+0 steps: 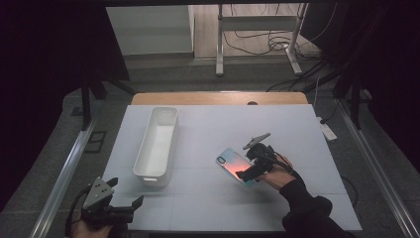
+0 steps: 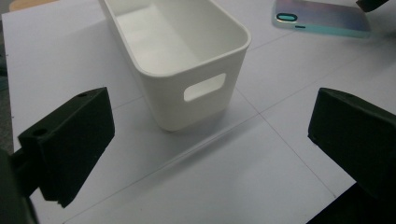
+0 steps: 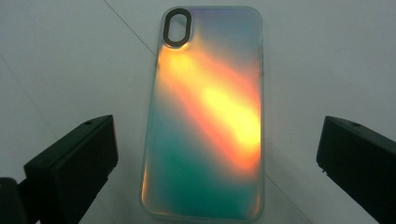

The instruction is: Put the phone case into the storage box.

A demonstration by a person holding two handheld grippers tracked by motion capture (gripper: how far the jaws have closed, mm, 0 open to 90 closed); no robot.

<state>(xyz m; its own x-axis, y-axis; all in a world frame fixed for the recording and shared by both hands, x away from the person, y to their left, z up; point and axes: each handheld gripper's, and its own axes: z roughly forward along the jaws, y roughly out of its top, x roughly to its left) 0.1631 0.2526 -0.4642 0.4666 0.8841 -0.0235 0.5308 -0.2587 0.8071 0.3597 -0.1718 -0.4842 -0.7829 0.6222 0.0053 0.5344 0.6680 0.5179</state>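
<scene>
White sheeting is covering the desk in front of you, with a dark floor and a tangle of cables lying beyond its far edge.

Your right gripper is hovering low over the phone case, and its fingers are standing wide apart on either side of the case's near end, pressing on nothing. That case is lying flat on the desk, its shiny back facing up and glowing orange and teal, the camera hole at the end farthest from your gripper. From above, the phone case is sitting right of the desk's middle, with your right gripper over its near corner and your sleeve coming in from the bottom right.

Your left gripper is waiting at the near left corner of the desk, and its fingers are also spread wide with only bare desk between them. Just ahead of them, a white bin is standing upright, its handle slot facing you. From above, that bin is lying lengthwise left of the middle, well apart from the case.
</scene>
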